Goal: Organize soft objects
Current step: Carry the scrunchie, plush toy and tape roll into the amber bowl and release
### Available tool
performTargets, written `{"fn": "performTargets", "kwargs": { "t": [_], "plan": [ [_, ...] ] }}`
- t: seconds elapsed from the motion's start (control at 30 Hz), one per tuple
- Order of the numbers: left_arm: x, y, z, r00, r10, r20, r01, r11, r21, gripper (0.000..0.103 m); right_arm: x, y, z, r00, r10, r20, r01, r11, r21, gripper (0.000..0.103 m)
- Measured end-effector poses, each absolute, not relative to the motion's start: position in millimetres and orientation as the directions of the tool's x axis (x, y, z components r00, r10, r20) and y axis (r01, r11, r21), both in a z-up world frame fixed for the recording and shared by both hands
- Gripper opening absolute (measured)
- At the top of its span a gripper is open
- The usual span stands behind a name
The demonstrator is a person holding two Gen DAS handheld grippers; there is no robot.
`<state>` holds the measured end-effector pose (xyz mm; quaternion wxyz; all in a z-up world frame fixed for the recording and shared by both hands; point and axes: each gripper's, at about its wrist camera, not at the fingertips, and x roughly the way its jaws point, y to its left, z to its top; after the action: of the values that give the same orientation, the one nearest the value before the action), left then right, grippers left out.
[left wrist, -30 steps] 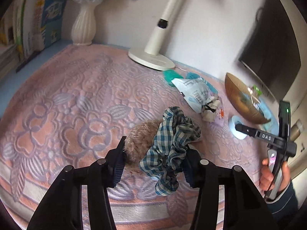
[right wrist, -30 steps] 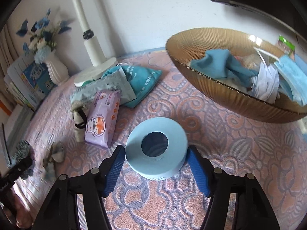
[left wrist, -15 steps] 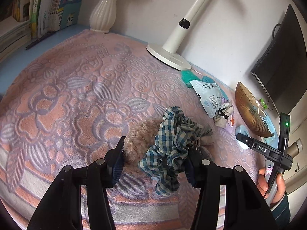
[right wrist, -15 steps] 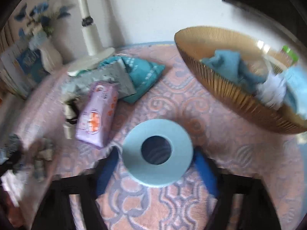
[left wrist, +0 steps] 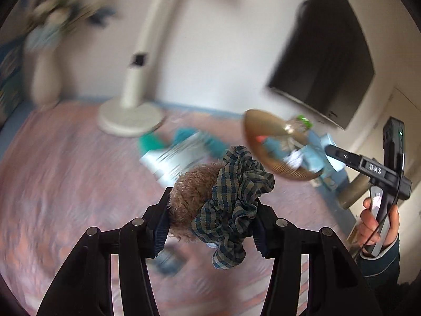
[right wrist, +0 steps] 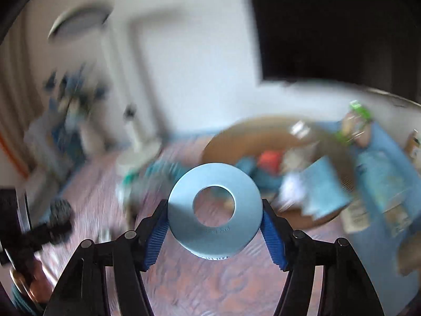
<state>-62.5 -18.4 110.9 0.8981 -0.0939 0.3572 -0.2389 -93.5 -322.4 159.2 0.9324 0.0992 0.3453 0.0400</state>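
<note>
My left gripper (left wrist: 210, 223) is shut on a plaid scrunchie (left wrist: 234, 205) and a fuzzy brown scrunchie (left wrist: 190, 197), held above the pink patterned cloth (left wrist: 65, 184). My right gripper (right wrist: 214, 234) is shut on a light blue ring-shaped roll (right wrist: 214, 210), lifted off the cloth. The golden bowl (left wrist: 273, 144) holds soft items and lies ahead of both grippers; in the right wrist view the bowl (right wrist: 223, 139) is blurred. The right gripper also shows in the left wrist view (left wrist: 368, 168).
A white lamp base (left wrist: 129, 115) and a white vase (left wrist: 44, 79) stand at the back. Teal and silver wipe packs (left wrist: 179, 150) lie on the cloth. A dark screen (left wrist: 323, 63) hangs on the wall. Both views are motion-blurred.
Both grippers have lifted their loads off the cloth and tilted up. The blue roll left the table. The bowl now appears closer ahead of the left gripper.
</note>
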Motion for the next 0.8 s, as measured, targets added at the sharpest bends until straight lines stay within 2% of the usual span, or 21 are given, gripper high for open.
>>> {"fn": "performTargets", "kwargs": {
  "t": [0.13, 0.27, 0.43, 0.5, 0.57, 0.6, 0.8],
  "plan": [
    [-26, -89, 142, 0.564, -0.581, -0.587, 0.486, 0.808, -0.332, 0.05, -62, -377, 168, 0.713, 0.139, -0.687, 0.115, 0.944, 0.311, 0.065],
    [16, -164, 146, 0.53, -0.597, -0.602, 0.538, 0.785, -0.305, 0.05, -37, -404, 161, 0.703, 0.056, -0.709, 0.206, 0.938, 0.279, 0.065],
    [63, -218, 137, 0.487, -0.611, -0.624, 0.534, 0.774, -0.341, 0.05, -6, -415, 158, 0.693, 0.054, -0.719, 0.205, 0.942, 0.268, 0.066],
    [73, -234, 140, 0.532, -0.566, -0.63, 0.522, 0.805, -0.282, 0.057, 3, -416, 162, 0.702, 0.035, -0.711, 0.202, 0.948, 0.246, 0.068],
    [74, -248, 139, 0.582, -0.532, -0.615, 0.538, 0.819, -0.199, 0.095, 13, -417, 160, 0.677, 0.014, -0.736, 0.209, 0.955, 0.21, 0.071],
    [72, -252, 136, 0.586, -0.527, -0.616, 0.554, 0.815, -0.17, 0.099, 13, -419, 157, 0.662, 0.026, -0.749, 0.201, 0.957, 0.211, 0.071],
    [28, -226, 126, 0.611, -0.464, -0.641, 0.562, 0.825, -0.062, 0.099, -21, -423, 153, 0.669, 0.053, -0.741, 0.184, 0.955, 0.234, 0.071]
  ]
}}
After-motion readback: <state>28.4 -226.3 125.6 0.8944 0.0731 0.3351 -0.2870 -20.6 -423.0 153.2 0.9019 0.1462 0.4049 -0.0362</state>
